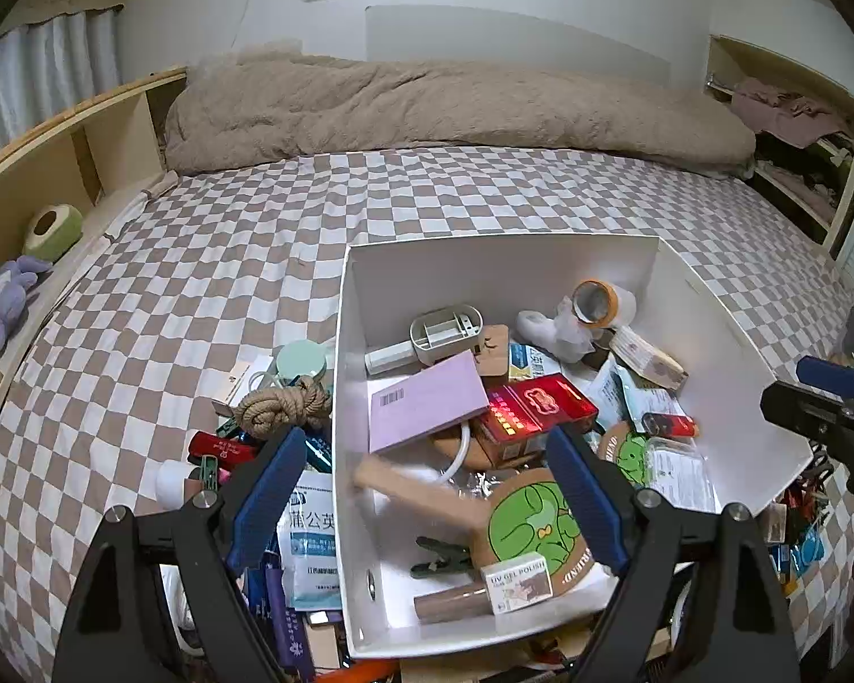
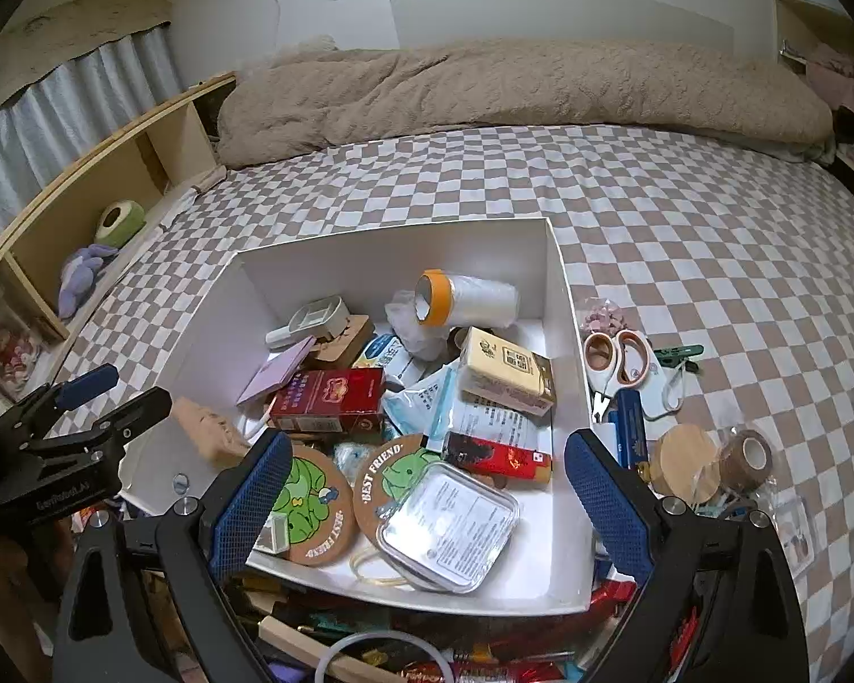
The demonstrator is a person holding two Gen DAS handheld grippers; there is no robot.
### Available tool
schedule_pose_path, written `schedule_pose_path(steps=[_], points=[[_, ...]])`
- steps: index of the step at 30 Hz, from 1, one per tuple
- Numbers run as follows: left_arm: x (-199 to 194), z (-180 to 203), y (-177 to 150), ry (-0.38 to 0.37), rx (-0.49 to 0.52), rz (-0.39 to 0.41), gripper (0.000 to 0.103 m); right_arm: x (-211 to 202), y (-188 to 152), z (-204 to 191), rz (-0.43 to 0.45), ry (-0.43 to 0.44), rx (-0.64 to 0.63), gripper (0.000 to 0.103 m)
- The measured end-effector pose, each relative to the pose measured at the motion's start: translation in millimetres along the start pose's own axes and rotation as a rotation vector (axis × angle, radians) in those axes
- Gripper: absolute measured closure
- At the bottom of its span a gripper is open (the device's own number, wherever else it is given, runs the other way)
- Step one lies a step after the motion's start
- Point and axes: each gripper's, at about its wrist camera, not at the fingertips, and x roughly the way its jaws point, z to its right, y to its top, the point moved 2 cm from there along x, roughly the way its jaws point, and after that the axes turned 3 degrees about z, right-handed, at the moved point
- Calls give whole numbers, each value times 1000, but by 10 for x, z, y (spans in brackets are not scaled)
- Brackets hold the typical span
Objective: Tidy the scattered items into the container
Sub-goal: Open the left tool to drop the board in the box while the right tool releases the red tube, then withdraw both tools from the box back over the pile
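Observation:
A white box (image 1: 729, 353) (image 2: 558, 296) stands on the checkered bed, holding several items: a red pack (image 1: 535, 407) (image 2: 330, 401), green frog coasters (image 1: 532, 523) (image 2: 395, 469), a purple pad (image 1: 427, 407), an orange tape roll (image 2: 435, 296). A blurred wooden piece (image 1: 421, 489) (image 2: 208, 430) lies tilted at the box's left wall. My left gripper (image 1: 427, 503) is open and empty above the box's near left side. My right gripper (image 2: 427, 503) is open and empty above the box's near edge, over a clear plastic case (image 2: 450, 523).
Left of the box lie a rope coil (image 1: 282, 404), a mint lid (image 1: 302, 361) and a sachet (image 1: 313, 540). To its right lie scissors (image 2: 618, 361), a wooden lid (image 2: 686, 461), brown tape (image 2: 746, 458), a green clip (image 2: 680, 353). A beige duvet (image 1: 427, 108) is at the back.

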Motion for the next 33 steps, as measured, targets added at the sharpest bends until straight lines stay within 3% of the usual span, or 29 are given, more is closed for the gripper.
schedule_pose_path(steps=[21,33], points=[[-465,-47,-31,0,-1,59,16,-515,-29,-137,72,42,1,7],[-830,-20,-54,-29,-6,100,16,-824,-82,-193,128,22,-18,7]])
